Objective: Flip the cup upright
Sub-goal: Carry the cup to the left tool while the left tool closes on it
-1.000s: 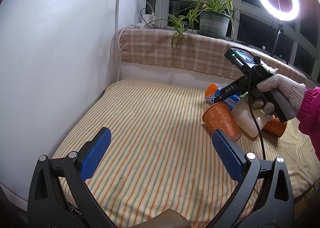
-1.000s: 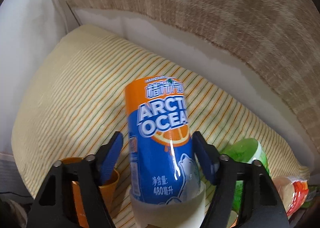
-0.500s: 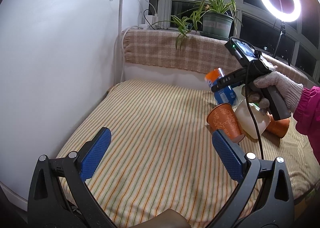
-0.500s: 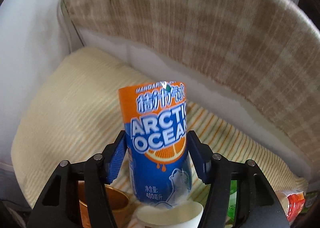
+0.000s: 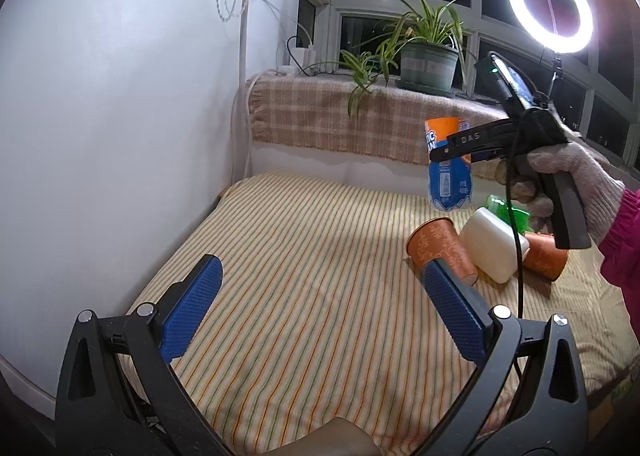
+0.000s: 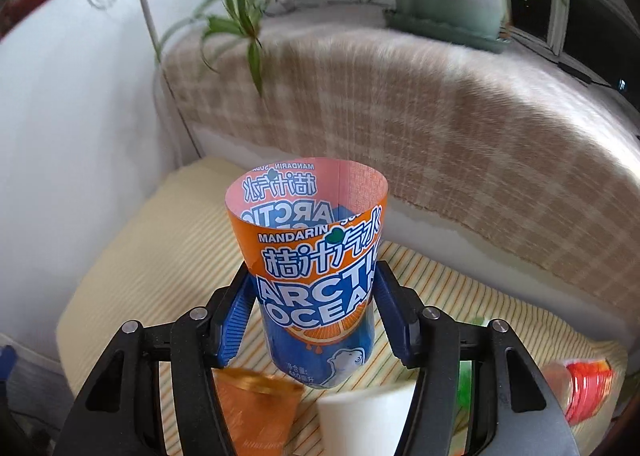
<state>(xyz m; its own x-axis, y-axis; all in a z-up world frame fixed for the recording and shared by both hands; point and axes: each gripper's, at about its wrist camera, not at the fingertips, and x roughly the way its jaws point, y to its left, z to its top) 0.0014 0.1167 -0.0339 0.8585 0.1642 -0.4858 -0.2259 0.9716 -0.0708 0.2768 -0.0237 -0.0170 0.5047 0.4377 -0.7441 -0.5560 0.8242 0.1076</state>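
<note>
My right gripper (image 6: 316,310) is shut on an orange and blue "Arctic Ocean" cup (image 6: 316,276) and holds it in the air, nearly upright, open mouth up. In the left wrist view the same cup (image 5: 448,164) hangs above the striped cushion (image 5: 300,276) in the right gripper (image 5: 450,150). My left gripper (image 5: 320,312) is open and empty, low over the cushion's near side.
An orange patterned cup (image 5: 442,252), a white cup (image 5: 490,250) and another orange cup (image 5: 546,256) lie on their sides at the right. A green cup (image 5: 506,208) lies behind them. A plaid-covered ledge (image 5: 360,116) holds a potted plant (image 5: 428,64). A white wall (image 5: 100,136) is at left.
My right gripper closed on the Arctic Ocean cup, lifted it off the cushion and turned it from lying down to nearly upright. My left gripper has barely moved.
</note>
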